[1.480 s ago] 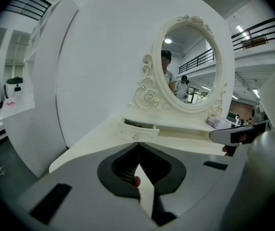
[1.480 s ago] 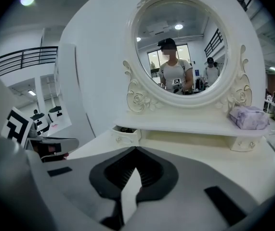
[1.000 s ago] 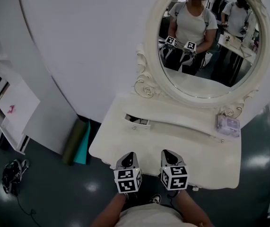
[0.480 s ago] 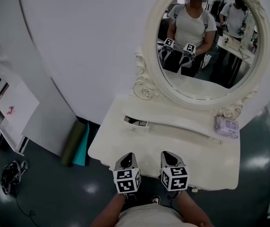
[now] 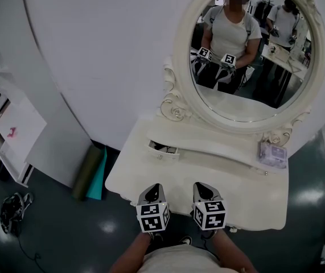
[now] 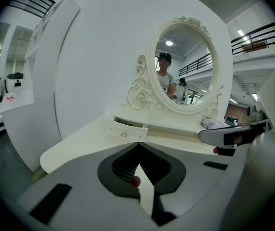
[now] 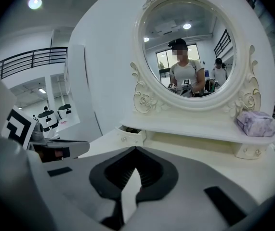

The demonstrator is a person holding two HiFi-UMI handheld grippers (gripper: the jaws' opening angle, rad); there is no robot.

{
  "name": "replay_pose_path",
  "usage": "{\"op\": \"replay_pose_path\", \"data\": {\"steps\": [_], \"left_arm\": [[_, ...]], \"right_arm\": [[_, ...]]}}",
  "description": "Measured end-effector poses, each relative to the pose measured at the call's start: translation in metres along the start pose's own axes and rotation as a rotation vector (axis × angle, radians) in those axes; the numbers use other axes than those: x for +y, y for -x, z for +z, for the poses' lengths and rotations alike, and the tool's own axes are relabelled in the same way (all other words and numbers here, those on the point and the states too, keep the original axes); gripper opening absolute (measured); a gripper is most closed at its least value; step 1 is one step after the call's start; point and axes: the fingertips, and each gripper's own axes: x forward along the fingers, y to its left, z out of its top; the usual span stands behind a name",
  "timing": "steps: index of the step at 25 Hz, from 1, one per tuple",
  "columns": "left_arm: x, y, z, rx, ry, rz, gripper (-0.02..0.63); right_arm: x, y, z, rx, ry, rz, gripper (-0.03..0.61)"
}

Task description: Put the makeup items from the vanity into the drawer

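Nothing had shifted since a second before. Our left gripper [image 5: 155, 186] and right gripper [image 5: 201, 185] hung side by side over the vanity's [image 5: 247, 193] near edge, each with its fingers pressed together on nothing. The top was smooth, glossy cream with a curved rim. Beyond, the little drawer [image 5: 163, 148] stood slightly open, with dark things inside. The crinkly purple pouch [image 5: 273, 153] sat on the raised shelf at the right, well apart from both grippers. Behind rose the oval mirror [image 5: 247, 50], framed in carved scrolls.
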Motion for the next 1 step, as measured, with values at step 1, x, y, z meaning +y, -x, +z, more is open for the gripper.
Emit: {"op": "replay_pose_path", "data": {"steps": [1], "left_arm": [[-0.0003,-0.0007,-0.0001,0.000,0.000,-0.001,0.008]], "right_arm": [[-0.0007,-0.0004,0.0001,0.000,-0.001,-0.001,0.017]]}}
